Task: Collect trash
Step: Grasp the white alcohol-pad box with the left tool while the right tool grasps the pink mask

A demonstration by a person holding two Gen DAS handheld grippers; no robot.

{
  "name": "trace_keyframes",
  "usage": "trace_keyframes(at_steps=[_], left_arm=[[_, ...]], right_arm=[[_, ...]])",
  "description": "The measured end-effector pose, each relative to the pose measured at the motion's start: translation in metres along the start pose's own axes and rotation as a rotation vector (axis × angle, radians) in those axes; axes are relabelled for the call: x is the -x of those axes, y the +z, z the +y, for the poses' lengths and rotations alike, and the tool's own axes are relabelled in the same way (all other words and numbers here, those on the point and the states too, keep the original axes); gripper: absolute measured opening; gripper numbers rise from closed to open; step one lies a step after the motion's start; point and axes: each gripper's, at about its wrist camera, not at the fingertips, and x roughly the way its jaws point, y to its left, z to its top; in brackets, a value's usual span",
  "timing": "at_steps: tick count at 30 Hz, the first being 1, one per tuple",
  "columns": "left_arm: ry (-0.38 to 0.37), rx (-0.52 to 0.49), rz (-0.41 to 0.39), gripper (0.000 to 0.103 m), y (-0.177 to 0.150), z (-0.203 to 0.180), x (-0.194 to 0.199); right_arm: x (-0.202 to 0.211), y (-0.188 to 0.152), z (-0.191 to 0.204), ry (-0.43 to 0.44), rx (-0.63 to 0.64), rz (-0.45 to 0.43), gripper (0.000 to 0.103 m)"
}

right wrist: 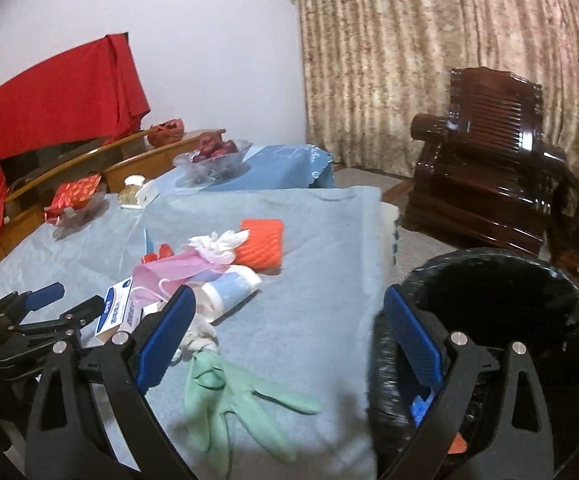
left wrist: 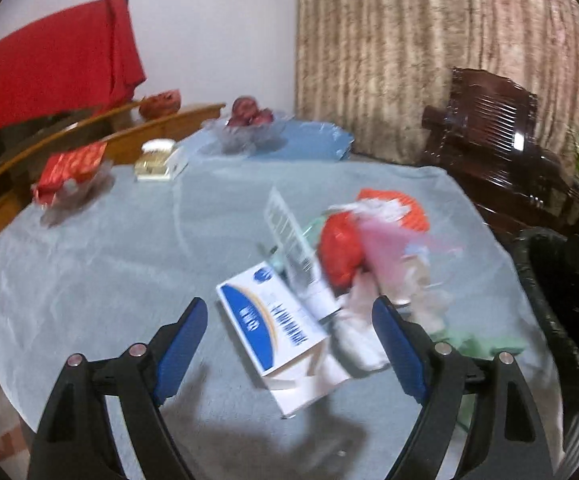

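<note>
left claw (left wrist: 285, 326) spread | right claw (right wrist: 289, 326) spread | bin (right wrist: 561, 280): blue scrap (right wrist: 421, 404) inside

Soft indoor light; motion blur smears the trash pile (left wrist: 353, 264) in the left wrist view. Fisheye edges bend; glare glints on the wooden armchair (right wrist: 485, 160).

the left wrist view looks forward and down from low over the tabletop (left wrist: 89, 264), close to the blue-and-white box (left wrist: 273, 328). the right wrist view sits further right, facing the same way, half over the black bin (right wrist: 501, 320). both share the tabletop (right wrist: 309, 280), the box (right wrist: 117, 308), the curtain (left wrist: 429, 60) (right wrist: 429, 60) and the dark wooden chair (left wrist: 489, 128) (right wrist: 485, 160).
</note>
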Motion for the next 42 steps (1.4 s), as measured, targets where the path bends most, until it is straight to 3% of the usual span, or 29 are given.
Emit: trace_keyframes(at_steps=[15,17,19,20,38,42], left_arm=[[0.025,0.121,0.154,0.083,-0.015,0.014,-0.063],[0.017,0.135,0.174,0.077,-0.016,0.019,-0.07],[-0.008,0.158,0.205,0.063,-0.02,0.024,-0.076],[-0.017,0.167,0.208,0.062,-0.022,0.025,-0.077],[0.032,0.11,0.05,0.06,0.011,0.035,-0.03],[0.042,0.097,0.034,0.06,0.017,0.04,-0.027]], right_arm=[[-0.042,-0.011,0.015,0.001,0.043,0.064,0.093],[-0.045,-0.01,0.016,0.002,0.048,0.066,0.093],[-0.046,-0.011,0.017,0.005,0.048,0.065,0.093],[-0.047,-0.01,0.018,0.006,0.048,0.065,0.093],[-0.062,0.017,0.072,0.132,0.075,0.025,0.092],[-0.071,0.016,0.085,0.152,0.096,0.045,0.083]])
